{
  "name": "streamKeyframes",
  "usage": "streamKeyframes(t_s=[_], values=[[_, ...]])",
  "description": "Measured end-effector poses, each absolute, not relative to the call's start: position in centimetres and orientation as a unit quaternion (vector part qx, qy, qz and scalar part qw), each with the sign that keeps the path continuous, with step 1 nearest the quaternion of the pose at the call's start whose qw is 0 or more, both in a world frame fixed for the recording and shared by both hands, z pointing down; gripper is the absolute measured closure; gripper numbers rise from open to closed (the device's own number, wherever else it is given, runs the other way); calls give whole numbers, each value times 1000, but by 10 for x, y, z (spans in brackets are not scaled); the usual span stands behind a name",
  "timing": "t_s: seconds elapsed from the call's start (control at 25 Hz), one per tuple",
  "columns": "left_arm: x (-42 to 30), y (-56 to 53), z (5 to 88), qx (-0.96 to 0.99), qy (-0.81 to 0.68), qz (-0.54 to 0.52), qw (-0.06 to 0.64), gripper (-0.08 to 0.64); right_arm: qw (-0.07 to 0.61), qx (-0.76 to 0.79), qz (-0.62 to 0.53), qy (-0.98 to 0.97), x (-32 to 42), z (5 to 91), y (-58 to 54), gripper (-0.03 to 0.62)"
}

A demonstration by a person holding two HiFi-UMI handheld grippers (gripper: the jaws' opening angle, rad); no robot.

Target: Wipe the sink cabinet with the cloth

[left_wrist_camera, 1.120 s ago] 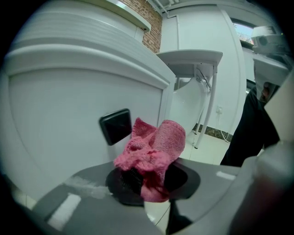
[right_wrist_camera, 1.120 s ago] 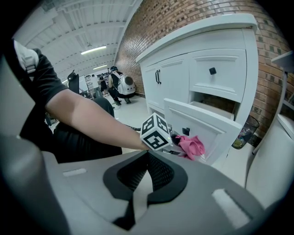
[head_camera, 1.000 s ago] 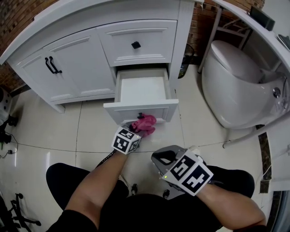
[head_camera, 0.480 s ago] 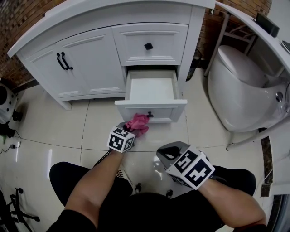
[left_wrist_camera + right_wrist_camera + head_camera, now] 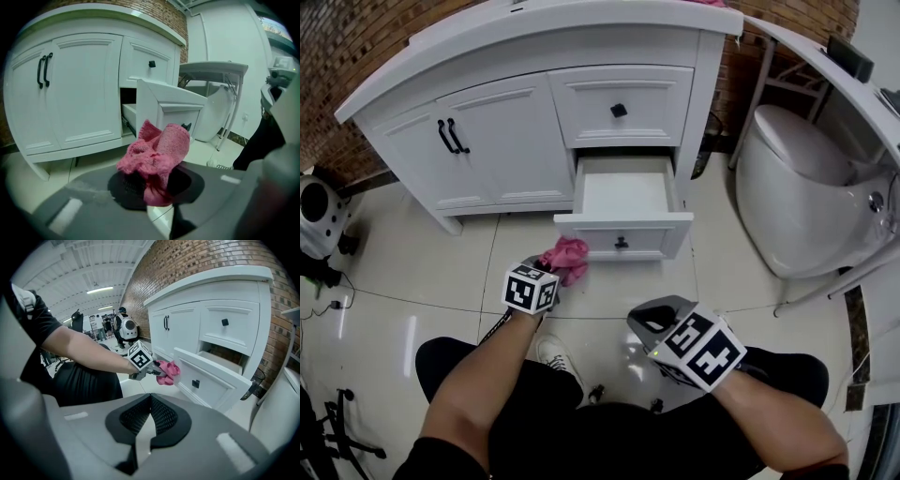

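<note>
Left gripper (image 5: 551, 275) has its jaws pinching one pink cloth (image 5: 157, 159), which bunches up above them. Just ahead of it, slightly to its right, stands the front of the pulled-out lower drawer (image 5: 623, 234) of the white sink cabinet (image 5: 502, 141). If the cloth touches the drawer front, I cannot tell. The cabinet has two drawers; the upper drawer (image 5: 619, 105) is shut, and each carries one black knob. Ahead and left of this gripper are two doors with two black bar handles (image 5: 449, 136). The right gripper (image 5: 150, 401) hangs low near the person's knees, jaws pressed together with nothing between. One white toilet (image 5: 806, 197) stands far to its right, and one shoe (image 5: 558, 352) lies between both grippers.
</note>
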State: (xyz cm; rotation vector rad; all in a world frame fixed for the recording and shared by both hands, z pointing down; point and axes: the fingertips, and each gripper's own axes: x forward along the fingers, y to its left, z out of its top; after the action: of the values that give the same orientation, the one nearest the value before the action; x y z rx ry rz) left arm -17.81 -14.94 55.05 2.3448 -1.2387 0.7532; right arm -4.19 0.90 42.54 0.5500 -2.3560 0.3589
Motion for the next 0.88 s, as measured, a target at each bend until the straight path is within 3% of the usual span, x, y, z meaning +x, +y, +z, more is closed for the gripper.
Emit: streamKeyframes(t_s=[0.28,0.6,0.88], values=[[-145,-110,494,860,-384,244,230,474,329,238,144,-902,-23,423,1,586],[-121,-48,415,900,-322,244,164,474,278,287,143,-905,-4,383,-17,586],[-111,-16,409,902,-313,261,140,474,309,300,147,-891,-12,402,-1,586]])
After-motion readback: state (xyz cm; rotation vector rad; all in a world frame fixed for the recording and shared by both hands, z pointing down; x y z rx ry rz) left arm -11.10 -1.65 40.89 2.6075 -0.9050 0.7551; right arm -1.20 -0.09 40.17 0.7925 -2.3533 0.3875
